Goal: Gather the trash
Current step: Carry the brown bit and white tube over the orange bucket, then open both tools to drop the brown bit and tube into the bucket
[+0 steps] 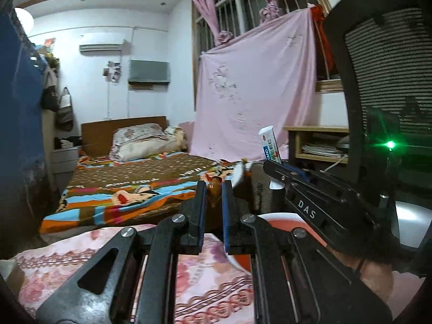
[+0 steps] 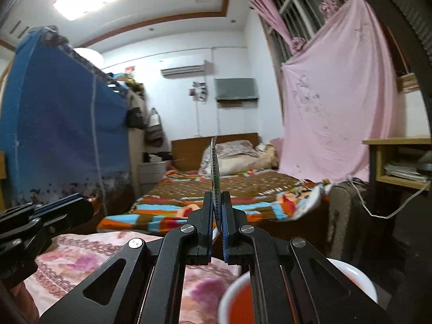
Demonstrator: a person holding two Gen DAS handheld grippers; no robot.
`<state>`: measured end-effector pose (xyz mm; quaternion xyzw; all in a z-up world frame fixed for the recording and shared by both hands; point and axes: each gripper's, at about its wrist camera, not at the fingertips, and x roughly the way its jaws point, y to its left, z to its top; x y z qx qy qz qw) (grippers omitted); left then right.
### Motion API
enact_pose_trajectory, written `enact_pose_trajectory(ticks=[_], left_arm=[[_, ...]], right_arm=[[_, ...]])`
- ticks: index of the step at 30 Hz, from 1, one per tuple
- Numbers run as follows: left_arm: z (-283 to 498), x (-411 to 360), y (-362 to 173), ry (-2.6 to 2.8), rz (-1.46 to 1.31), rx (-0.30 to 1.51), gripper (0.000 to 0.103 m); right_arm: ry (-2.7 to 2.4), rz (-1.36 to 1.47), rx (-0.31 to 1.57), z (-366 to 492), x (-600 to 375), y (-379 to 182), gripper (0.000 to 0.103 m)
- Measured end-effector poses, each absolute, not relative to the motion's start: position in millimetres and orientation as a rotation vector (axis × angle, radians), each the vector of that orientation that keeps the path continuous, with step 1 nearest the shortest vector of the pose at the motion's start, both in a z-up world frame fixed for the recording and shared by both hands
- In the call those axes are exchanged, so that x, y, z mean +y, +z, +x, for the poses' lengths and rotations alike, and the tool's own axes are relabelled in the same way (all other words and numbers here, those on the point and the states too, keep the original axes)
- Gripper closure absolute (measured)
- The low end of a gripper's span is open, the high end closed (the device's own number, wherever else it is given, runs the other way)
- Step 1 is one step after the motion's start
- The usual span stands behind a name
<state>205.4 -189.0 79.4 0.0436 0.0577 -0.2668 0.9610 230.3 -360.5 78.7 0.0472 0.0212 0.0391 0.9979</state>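
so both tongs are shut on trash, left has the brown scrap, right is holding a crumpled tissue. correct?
Not quite. The right tongs are shut on a flat printed sachet wrapper standing upright, not a tissue; the right wrist view shows it edge-on. The left tongs do pinch the brown scrap.

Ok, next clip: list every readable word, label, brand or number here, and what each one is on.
"DAS": white letters on the right gripper body, seen from the left wrist.
Sachet in the right gripper: printed text and a blue logo, too blurred to read.
Bedspread: rows of pale lettering, too small to read.
Brown piece in the left gripper: no text visible.
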Motion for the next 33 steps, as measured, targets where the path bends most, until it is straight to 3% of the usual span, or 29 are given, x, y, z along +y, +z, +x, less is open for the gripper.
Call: enact_pose_trajectory(ticks=[14, 33], left_arm=[[239.8, -244.8, 51.2, -0.663, 0.049, 0.34, 0.103], [264.8, -269.5, 32.5, -0.751, -0.03, 0.577, 0.103]], right_arm=[[-0.025, 0.202, 0.268, 245.8, -413.7, 52.7, 0.099], [-0.053, 0.24, 0.334, 245.9, -424.2, 43.2, 0.097]])
